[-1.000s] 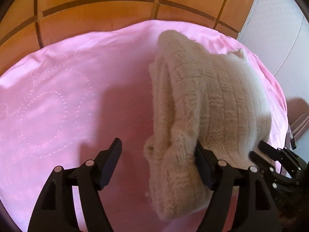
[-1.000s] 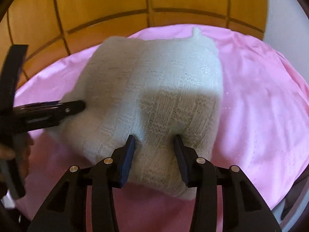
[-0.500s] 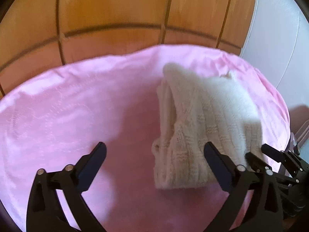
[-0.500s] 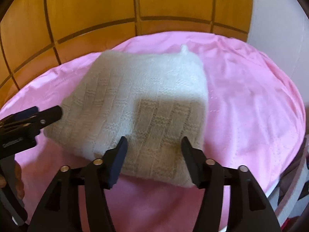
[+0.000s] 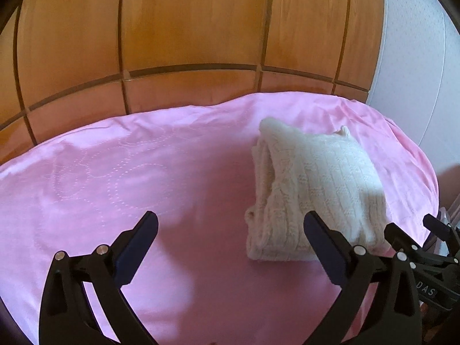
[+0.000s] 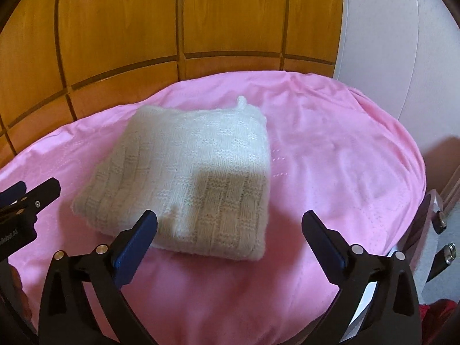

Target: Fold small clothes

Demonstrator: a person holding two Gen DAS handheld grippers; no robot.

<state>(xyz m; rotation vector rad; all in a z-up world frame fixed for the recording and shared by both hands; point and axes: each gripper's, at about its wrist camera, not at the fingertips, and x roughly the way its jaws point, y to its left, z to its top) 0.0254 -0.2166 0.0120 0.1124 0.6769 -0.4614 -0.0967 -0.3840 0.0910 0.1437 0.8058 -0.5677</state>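
Note:
A cream knitted garment (image 5: 316, 189) lies folded into a thick rectangle on the pink sheet (image 5: 115, 172). My left gripper (image 5: 230, 215) hovers above the sheet just left of the bundle, open wide with nothing between its fingers. In the right wrist view the folded garment (image 6: 195, 178) rests ahead and slightly left on the sheet (image 6: 330, 158). My right gripper (image 6: 229, 214) is lifted clear above the bundle's near edge, its jaws opening and not touching the knit. The right gripper's tips (image 5: 425, 247) show at the left view's right edge, the left gripper's (image 6: 26, 201) at the right view's left edge.
A wooden panelled headboard (image 5: 187, 43) rises behind the sheet. A white padded panel (image 5: 417, 57) stands at the right. Off the sheet's right edge are dark straps with metal fittings (image 6: 442, 230) and something red (image 6: 437, 310).
Both grippers let go of the knit bundle, opened wide and pulled back and up. The folded garment now lies free on the sheet and looks smaller in both views.

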